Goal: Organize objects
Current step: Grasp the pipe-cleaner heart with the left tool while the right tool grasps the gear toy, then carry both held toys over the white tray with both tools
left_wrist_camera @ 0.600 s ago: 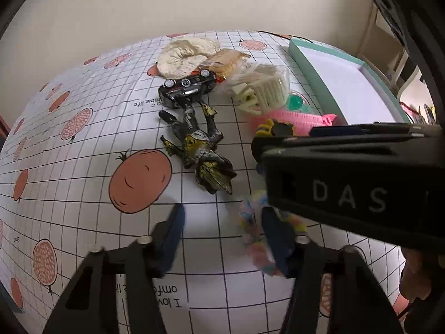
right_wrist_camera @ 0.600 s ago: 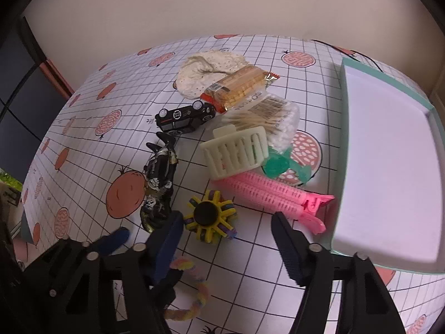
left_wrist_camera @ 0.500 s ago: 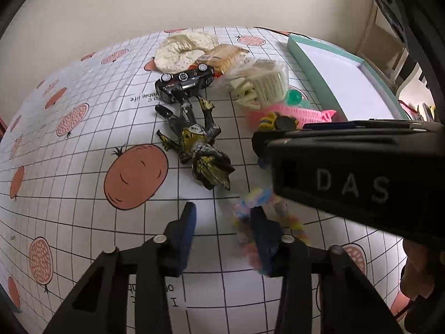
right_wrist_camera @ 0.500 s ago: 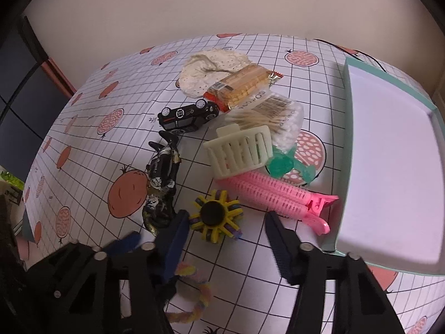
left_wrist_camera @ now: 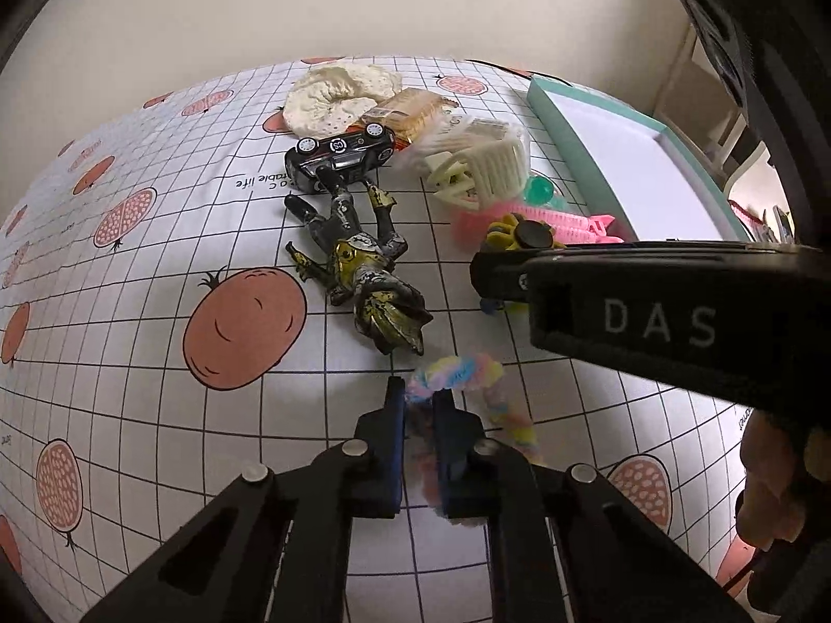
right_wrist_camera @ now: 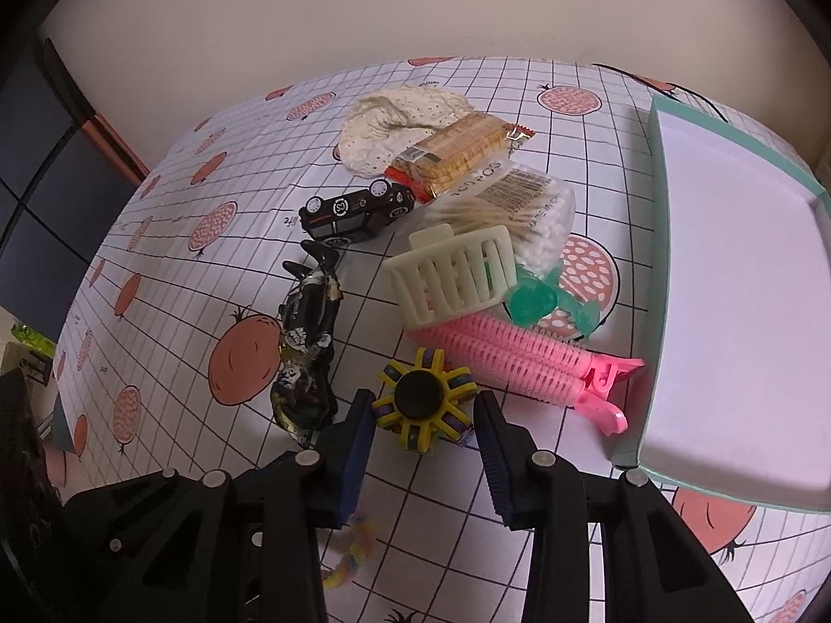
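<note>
Left gripper [left_wrist_camera: 418,405]: fingers drawn together, clamped on the pastel rainbow hair tie [left_wrist_camera: 470,371], low over the fruit-print tablecloth [left_wrist_camera: 156,363]. Part of the tie pinched between the pads; the rest looping out to the right, a little blurred. Tie positioned just in front of the head of the dark action figure [left_wrist_camera: 363,270].

Right gripper [right_wrist_camera: 423,415]: fingers spread apart, one either side of the yellow spinner toy [right_wrist_camera: 423,402], gripping nothing. Contact between pads and spinner not determinable. Right gripper body also crossing the left wrist view, partly covering the spinner.

Remaining items clustered mid-table: black toy car [right_wrist_camera: 358,210] beyond the figure's feet; cream hair claw [right_wrist_camera: 454,272] resting against the bag of cotton swabs [right_wrist_camera: 514,207]; pink hair clips [right_wrist_camera: 524,358] lying just beside the spinner, tips reaching toward the tray; green clip [right_wrist_camera: 535,301] tucked between claw and pink clips; packet of biscuits [right_wrist_camera: 459,148] overlapping the cream scrunchie [right_wrist_camera: 394,114] at the far end.

Teal-rimmed tray [right_wrist_camera: 657,259] on the right edge of the table, white interior bare.

A hand [left_wrist_camera: 774,488] visible at lower right of the left wrist view, on the right gripper's handle.
</note>
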Available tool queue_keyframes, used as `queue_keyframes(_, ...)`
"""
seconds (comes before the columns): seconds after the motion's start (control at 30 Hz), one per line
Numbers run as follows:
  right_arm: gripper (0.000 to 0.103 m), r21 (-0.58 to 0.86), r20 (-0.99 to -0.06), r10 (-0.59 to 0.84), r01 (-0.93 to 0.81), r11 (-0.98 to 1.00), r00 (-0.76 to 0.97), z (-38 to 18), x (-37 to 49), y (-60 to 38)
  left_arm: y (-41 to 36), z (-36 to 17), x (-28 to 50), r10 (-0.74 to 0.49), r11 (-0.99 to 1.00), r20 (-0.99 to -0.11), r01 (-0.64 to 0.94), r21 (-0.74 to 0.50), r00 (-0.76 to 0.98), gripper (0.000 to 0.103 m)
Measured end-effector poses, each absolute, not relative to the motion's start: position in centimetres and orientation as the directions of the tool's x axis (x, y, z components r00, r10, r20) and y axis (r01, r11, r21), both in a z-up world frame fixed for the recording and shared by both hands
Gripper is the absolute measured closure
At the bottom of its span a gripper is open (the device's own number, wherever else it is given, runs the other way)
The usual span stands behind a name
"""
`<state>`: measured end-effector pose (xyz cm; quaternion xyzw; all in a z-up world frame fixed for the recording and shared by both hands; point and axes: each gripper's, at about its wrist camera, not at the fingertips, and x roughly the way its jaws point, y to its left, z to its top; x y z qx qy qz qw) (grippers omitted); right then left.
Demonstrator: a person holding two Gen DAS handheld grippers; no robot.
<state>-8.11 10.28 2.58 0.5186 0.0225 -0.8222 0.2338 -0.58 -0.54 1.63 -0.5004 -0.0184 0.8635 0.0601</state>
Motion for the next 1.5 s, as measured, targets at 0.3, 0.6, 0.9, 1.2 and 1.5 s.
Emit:
queue_keyframes(0.3, 0.062, 0.235, -0.848, -0.385, 0.394, -0.889, -0.364, 3.9, -7.1, 11.6, -1.0, 3.4, -0.6, 0.102, -0.995, -0.856, -0.046, -0.092, -0.507, 0.093)
queue_keyframes(0.6, 0.062, 0.218, -0.806, -0.390, 0.389, -0.895, -0.444, 7.8, -6.8, 13.6, -1.1, 7.5, -1.6, 0.069, -0.996, -0.827, 0.003, -0.085, -0.557, 0.093)
queue_keyframes(0.9, 0.062, 0.159, -0.774, -0.296, 0.279, -0.947, -0.560, 10.6, -9.5, 16.9, 1.2, 11.3, -6.0, 0.071, -0.993, -0.785, 0.033, -0.116, -0.616, 0.093)
queue_keyframes(1.2, 0.062, 0.114, -0.759, -0.167, 0.123, -0.986, -0.629, 12.9, -12.8, 23.0, 6.7, 12.9, -10.9, 0.102, -0.989, -0.748, 0.012, -0.145, -0.656, 0.093)
queue_keyframes(1.5, 0.061, 0.100, -0.767, -0.094, 0.026, -0.995, -0.635, 12.1, -15.4, 28.0, 11.9, 11.5, -14.8, 0.135, -0.988, -0.756, -0.030, -0.150, -0.641, 0.093)
